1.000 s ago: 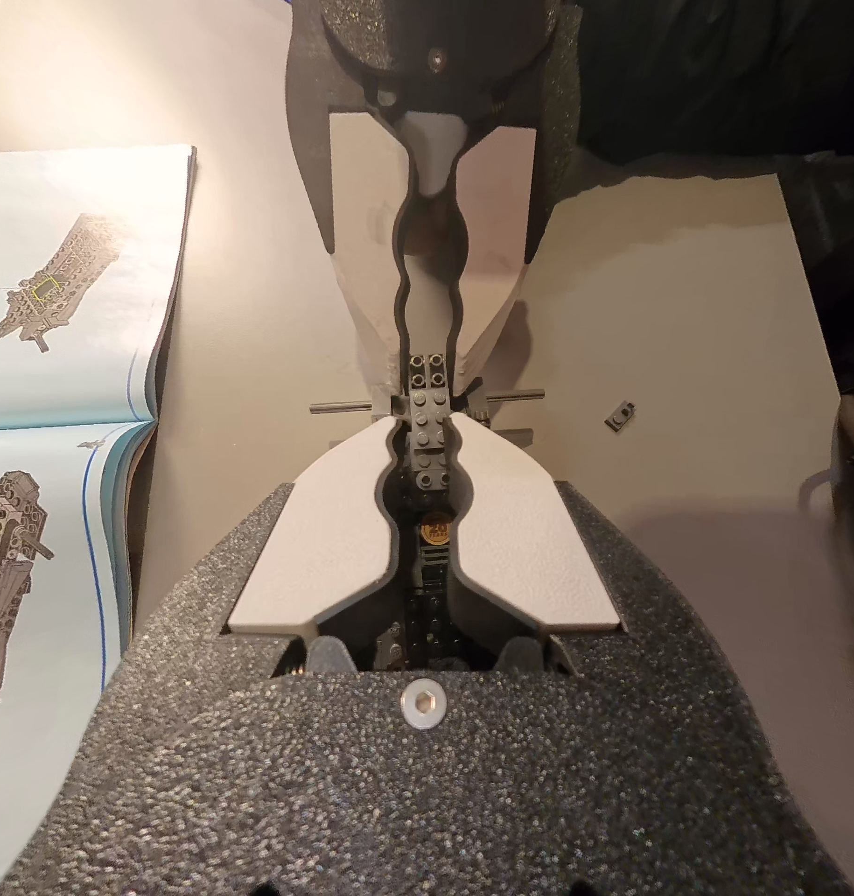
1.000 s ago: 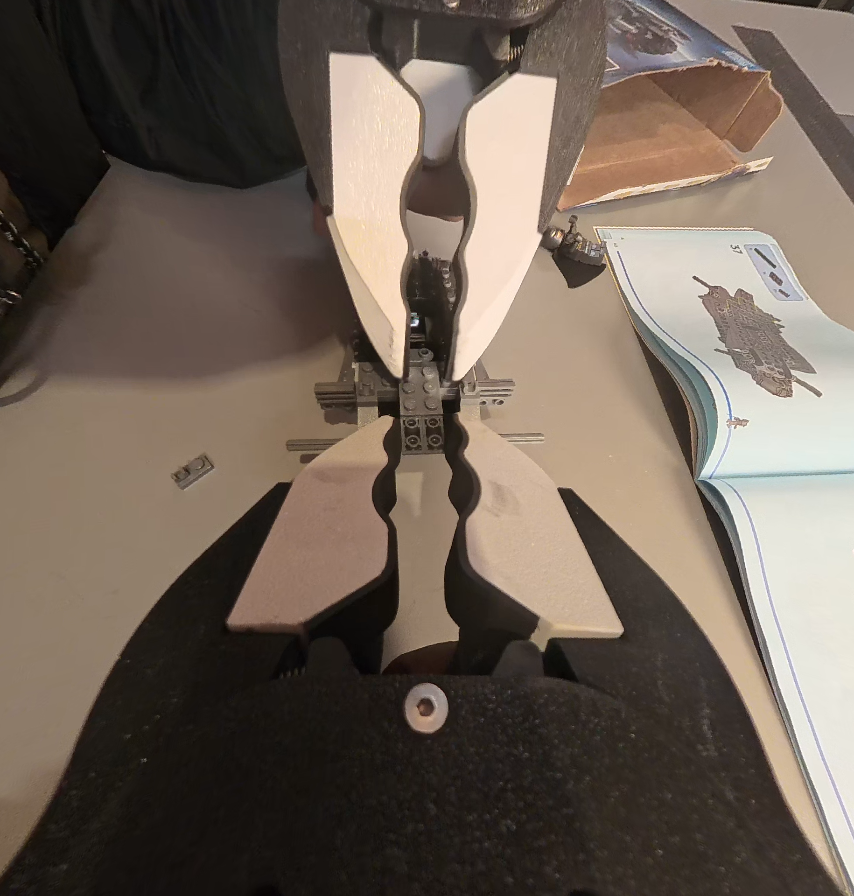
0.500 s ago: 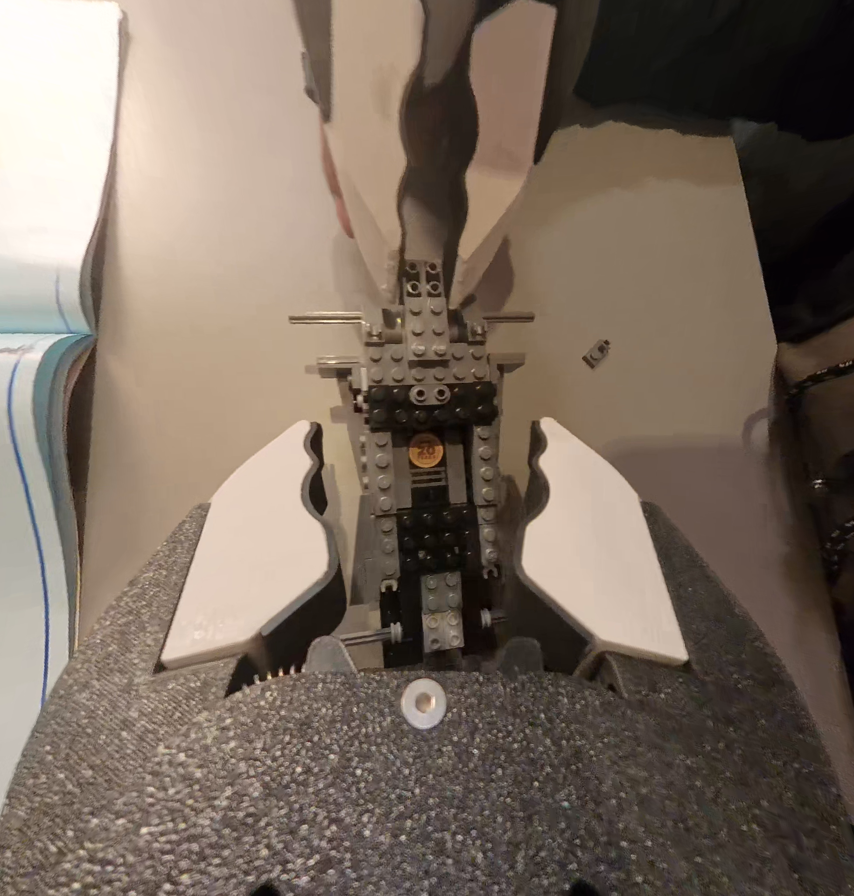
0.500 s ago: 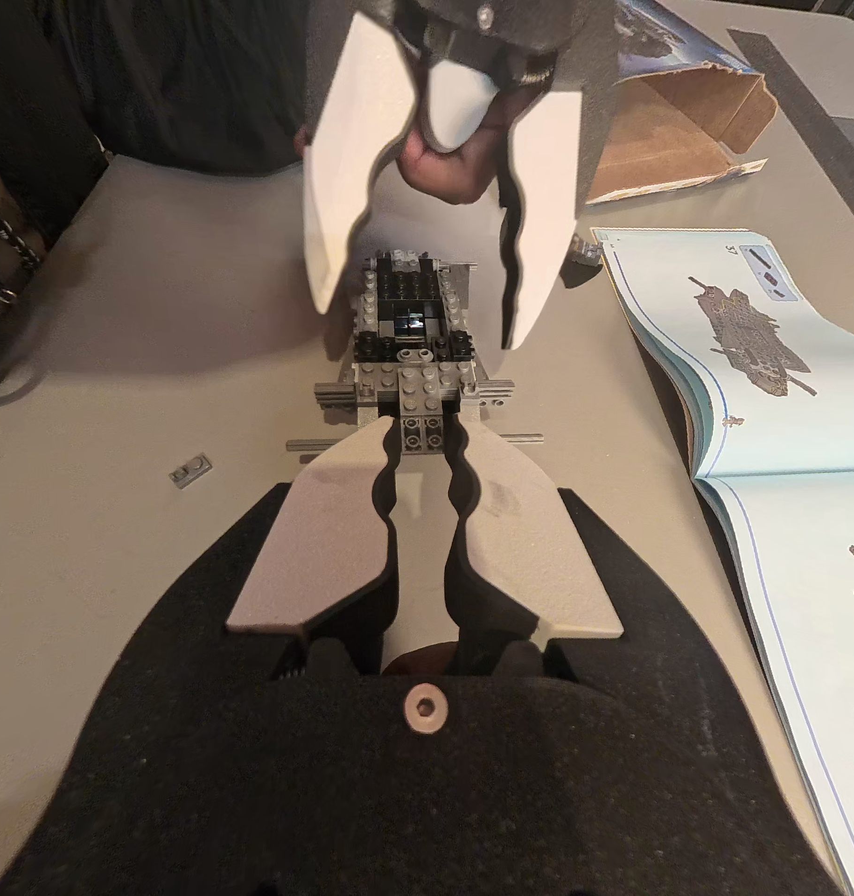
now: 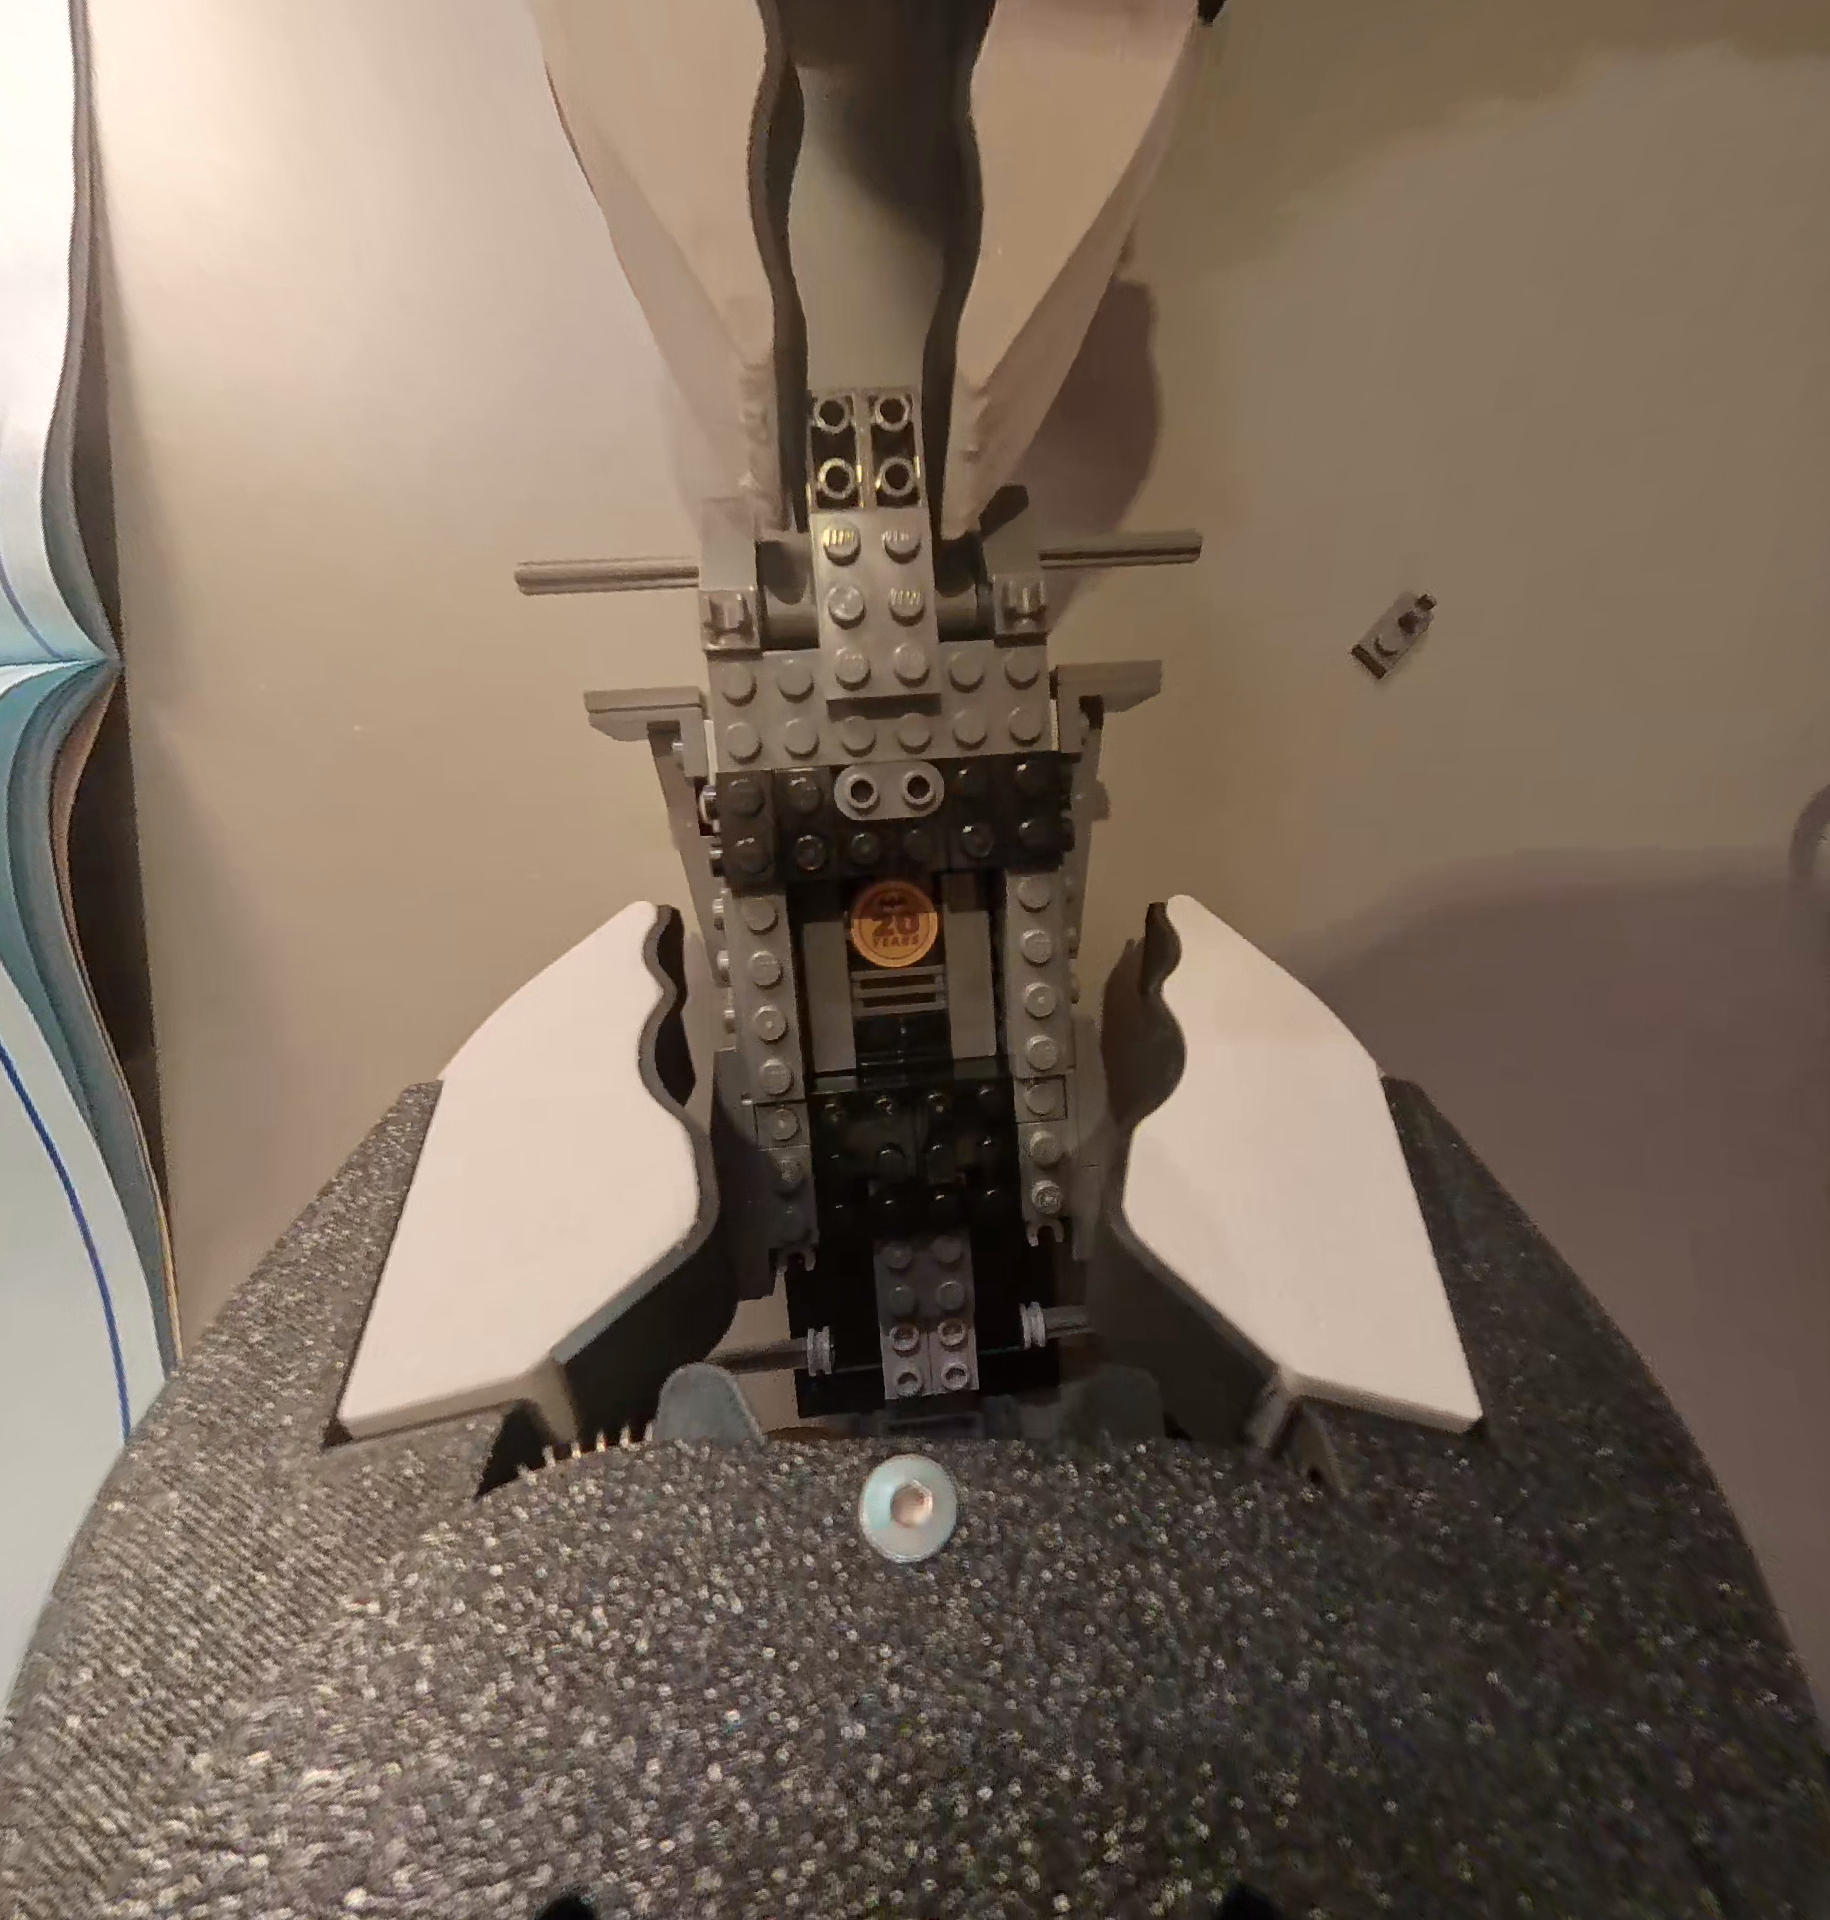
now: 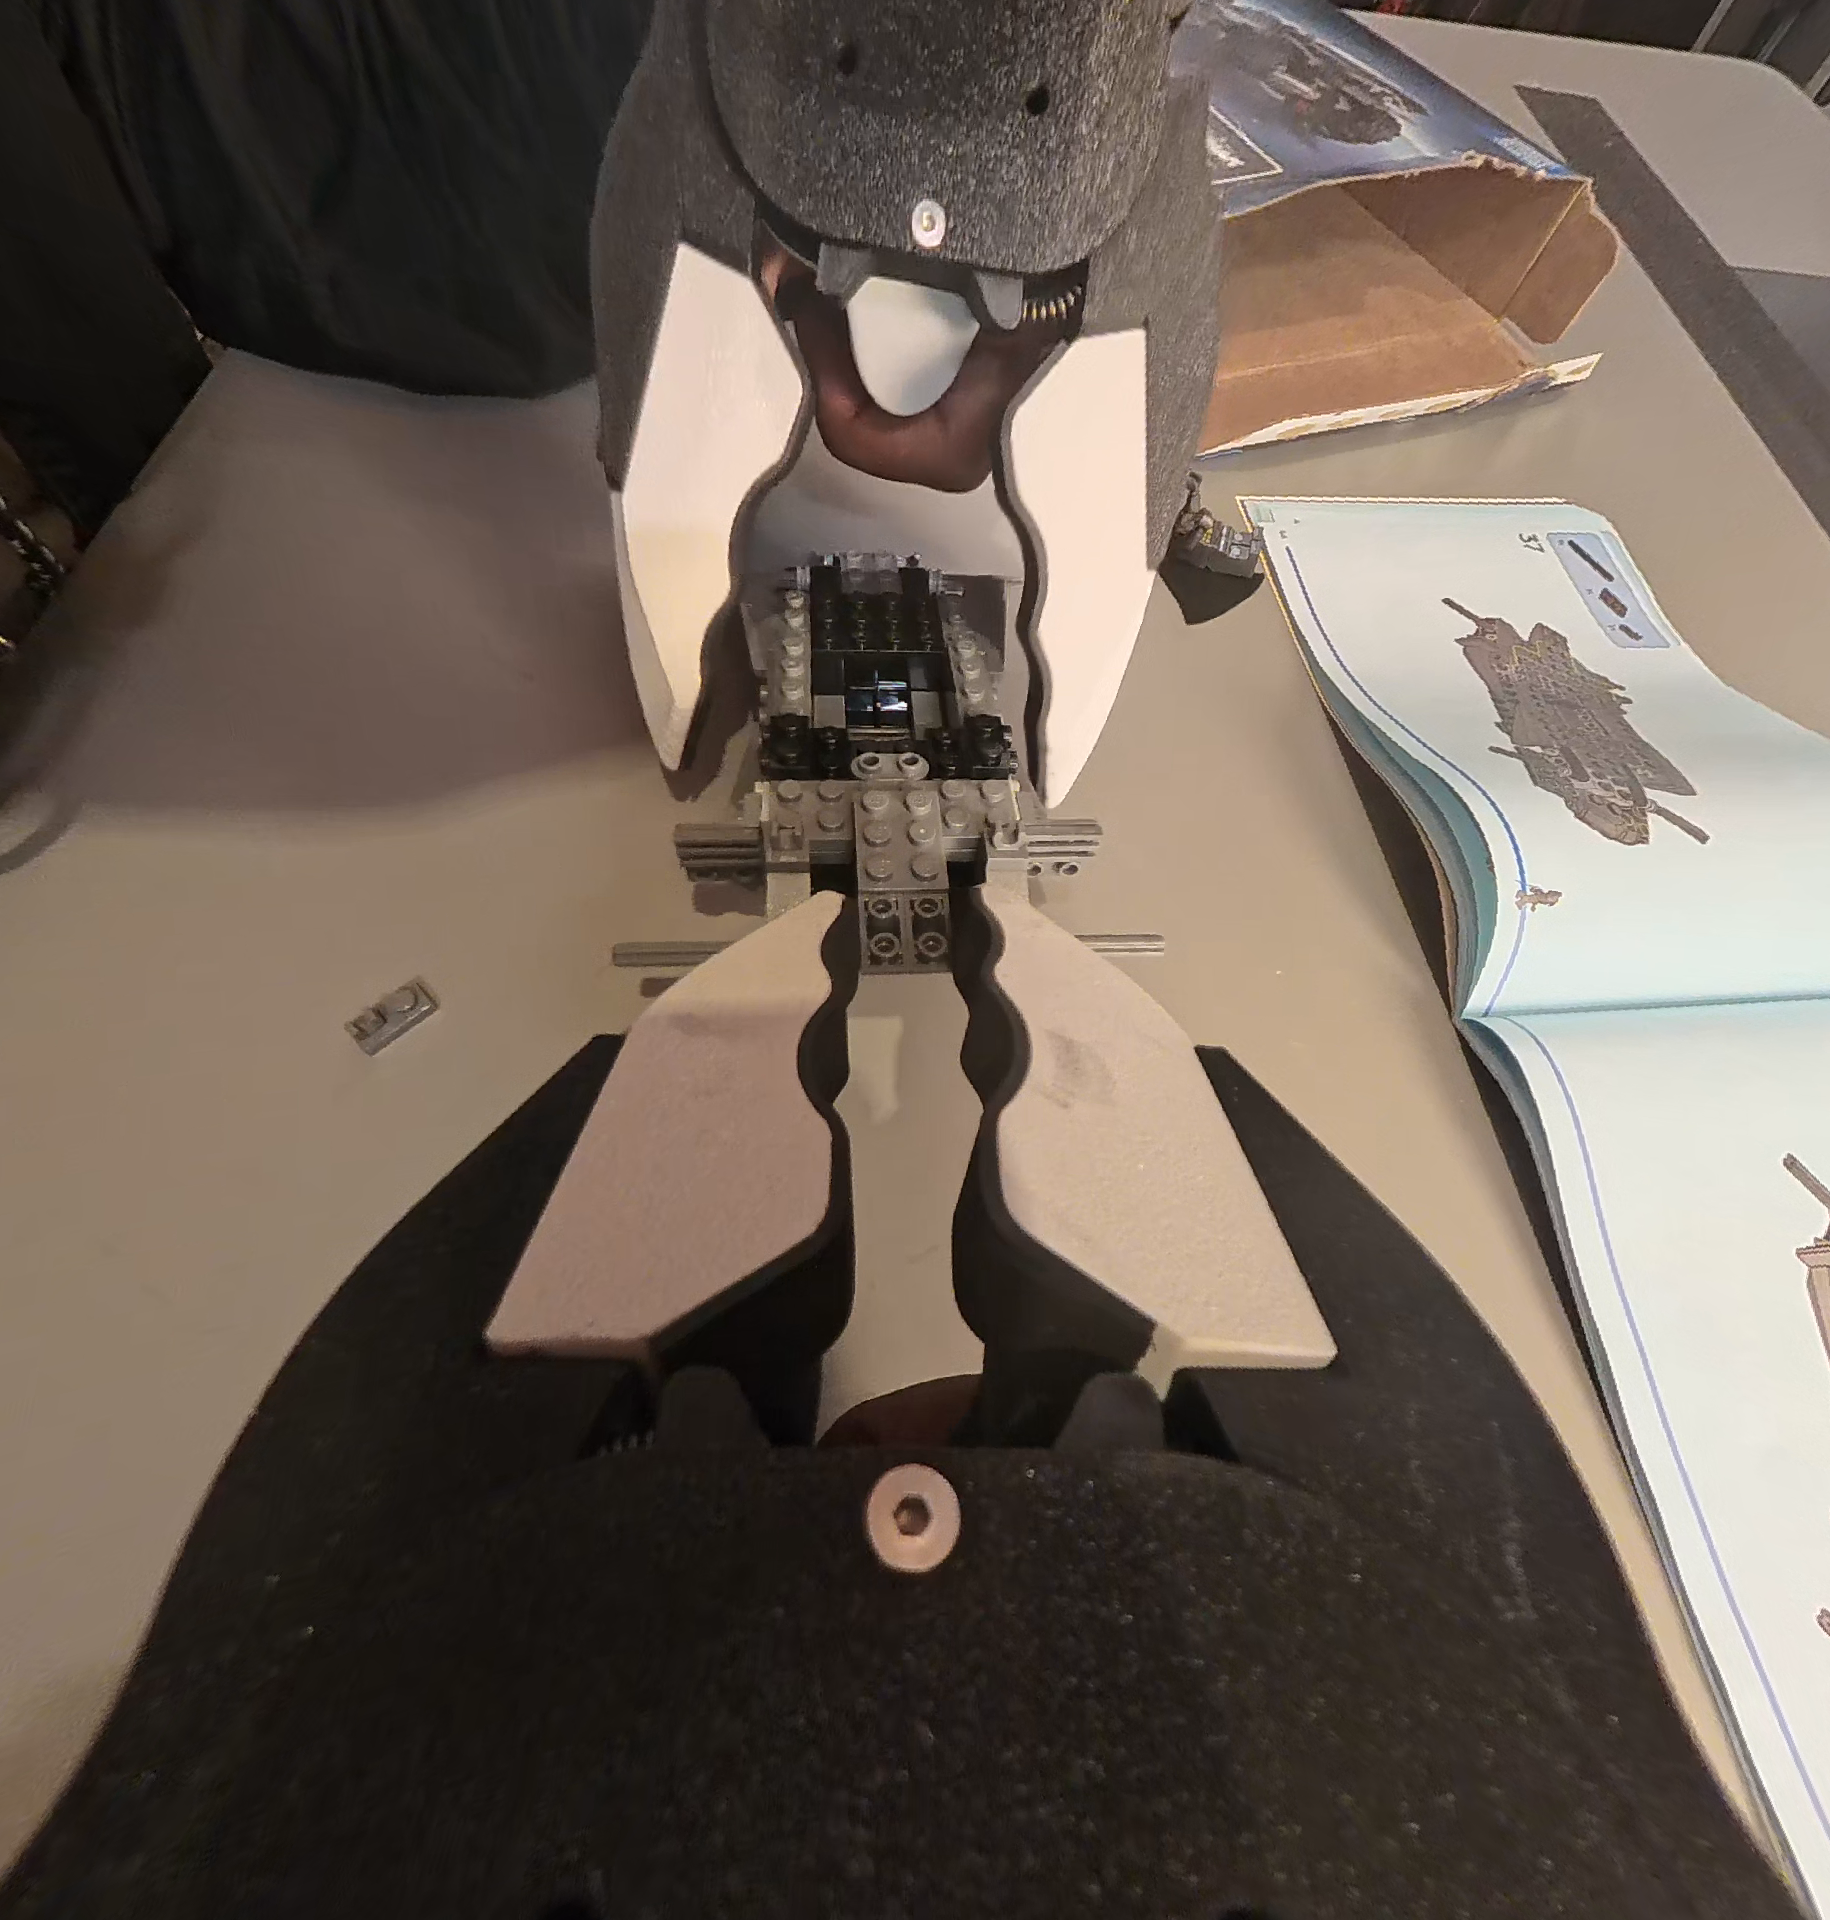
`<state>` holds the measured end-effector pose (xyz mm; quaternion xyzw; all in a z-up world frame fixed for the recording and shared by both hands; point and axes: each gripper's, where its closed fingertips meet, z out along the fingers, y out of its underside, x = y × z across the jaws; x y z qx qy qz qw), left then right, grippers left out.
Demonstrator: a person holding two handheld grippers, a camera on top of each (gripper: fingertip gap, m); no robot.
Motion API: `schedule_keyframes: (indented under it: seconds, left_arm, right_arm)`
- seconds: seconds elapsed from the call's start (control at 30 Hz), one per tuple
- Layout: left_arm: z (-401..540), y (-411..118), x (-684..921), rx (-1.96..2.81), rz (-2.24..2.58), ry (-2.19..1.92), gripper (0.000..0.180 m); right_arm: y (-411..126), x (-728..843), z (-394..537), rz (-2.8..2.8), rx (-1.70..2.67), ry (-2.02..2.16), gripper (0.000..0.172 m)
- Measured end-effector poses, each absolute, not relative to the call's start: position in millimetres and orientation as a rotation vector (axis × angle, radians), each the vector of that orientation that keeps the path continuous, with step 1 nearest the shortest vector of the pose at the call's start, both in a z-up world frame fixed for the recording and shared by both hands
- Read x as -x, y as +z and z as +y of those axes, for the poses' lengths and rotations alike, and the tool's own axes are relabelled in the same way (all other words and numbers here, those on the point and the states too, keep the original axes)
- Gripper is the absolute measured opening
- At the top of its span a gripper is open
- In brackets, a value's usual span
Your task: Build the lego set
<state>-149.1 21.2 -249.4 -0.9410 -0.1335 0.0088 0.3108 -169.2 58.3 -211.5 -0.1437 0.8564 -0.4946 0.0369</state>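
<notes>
- My right gripper (image 6: 900, 914) clenches the narrow end of the grey and black brick-built model (image 6: 890, 727) mid-bench (image 6: 267, 831)
- My left gripper (image 5: 911, 925) straddles it, released
- Small grey plate (image 6: 391, 1013) lies nearby

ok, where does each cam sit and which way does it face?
Left wrist view: on the left gripper, looking along its wide-open fingers, which flank the grey-and-black brick model untouched; right gripper beyond.
Right wrist view: on the right gripper, opposite direction, pads clamping the model's grey nose; left gripper and a hand behind.
Shared: model, loose small grey plate, open instruction booklet, beige table.
</notes>
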Motion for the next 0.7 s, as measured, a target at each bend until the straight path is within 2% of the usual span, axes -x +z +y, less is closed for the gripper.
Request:
schedule_keyframes:
  seconds: [0.17, 0.47, 0.7]
  left_arm:
    - [21.3, -254.9, 154.6, 2.513, -0.367, 0.061, 0.071]
    - [21.4, -252.7, 161.8, 2.482, -0.425, 0.047, 0.07]
    - [14.2, -253.2, 172.4, 2.476, -0.523, 0.078, 0.07]
  right_arm:
    - [-212.5, 169.7, 58.4, 2.635, 0.441, -1.515, 0.017]
    - [-208.5, 179.8, 57.9, 2.678, 0.406, -1.573, 0.018]
    - [-200.6, 192.5, 60.4, 2.692, 0.324, -1.64, 0.03]
